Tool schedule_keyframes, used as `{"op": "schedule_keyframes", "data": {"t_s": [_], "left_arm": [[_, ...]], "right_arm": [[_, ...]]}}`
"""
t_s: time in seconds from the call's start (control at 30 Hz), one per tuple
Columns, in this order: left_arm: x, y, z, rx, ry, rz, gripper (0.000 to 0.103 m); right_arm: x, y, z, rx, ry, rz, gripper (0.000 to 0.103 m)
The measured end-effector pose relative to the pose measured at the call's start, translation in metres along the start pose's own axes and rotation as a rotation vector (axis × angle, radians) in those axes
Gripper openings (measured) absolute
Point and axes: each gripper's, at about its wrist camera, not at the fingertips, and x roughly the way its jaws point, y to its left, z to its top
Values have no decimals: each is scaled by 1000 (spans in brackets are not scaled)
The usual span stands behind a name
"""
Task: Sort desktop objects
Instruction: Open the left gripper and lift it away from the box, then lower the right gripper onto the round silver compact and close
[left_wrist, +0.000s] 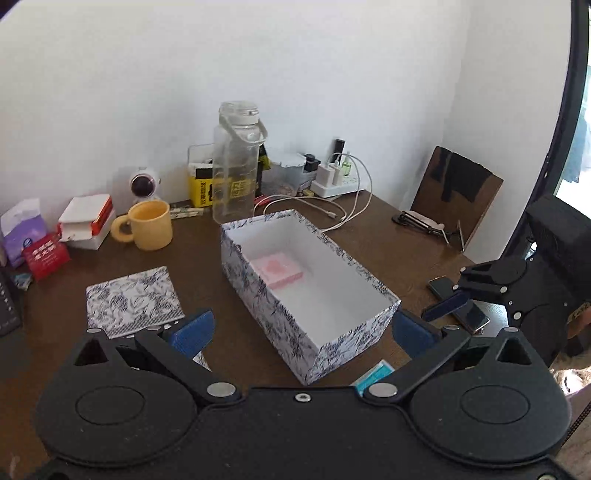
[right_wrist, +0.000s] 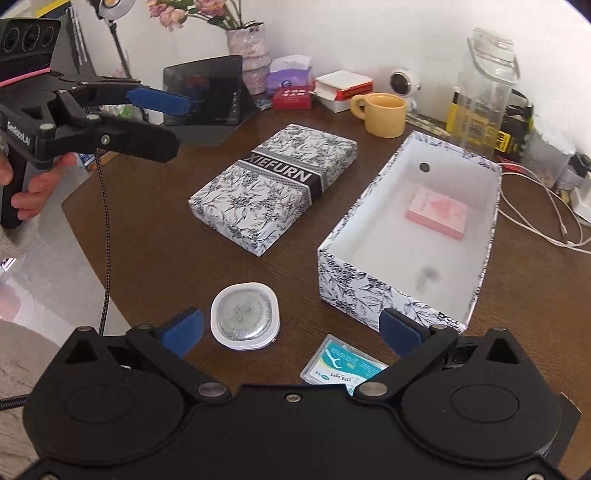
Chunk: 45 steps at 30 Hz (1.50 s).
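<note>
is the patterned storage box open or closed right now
Open. The floral box has no lid on, and its white inside shows, holding a pink pack. The matching lid lies beside it on the desk.

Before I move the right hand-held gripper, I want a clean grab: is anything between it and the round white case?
Nothing visible is. The right hand-held gripper is open, and the round white case lies on bare desk just ahead between its fingers, apart from the floss pack.

I'm over a dark wooden desk (right_wrist: 155, 236). On it: an open patterned box (right_wrist: 369, 288), its lid (right_wrist: 273, 184) beside it, a round white case (right_wrist: 243, 315), a floss-pick packet (right_wrist: 341, 365), a yellow mug (right_wrist: 382, 112), and a phone (left_wrist: 461, 306) at the right edge.
</note>
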Motion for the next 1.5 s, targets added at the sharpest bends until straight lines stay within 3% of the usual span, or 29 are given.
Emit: {"op": "schedule_keyframes", "data": {"t_s": [0.33,0.63,1.23,1.5], "left_arm": [[-20,2,-51,23,141,93,103],[-27,16,-73,27,190,110,103],[-19,32,-98,110,297,110,103],[-13,29,-100,173,313,70,103]], "right_arm": [[38,26,4,-140,101,91,103],[93,51,7,-254,218,119,103],[156,59,3,-233,314,63,102],[168,59,4,-224,347,54,92]]}}
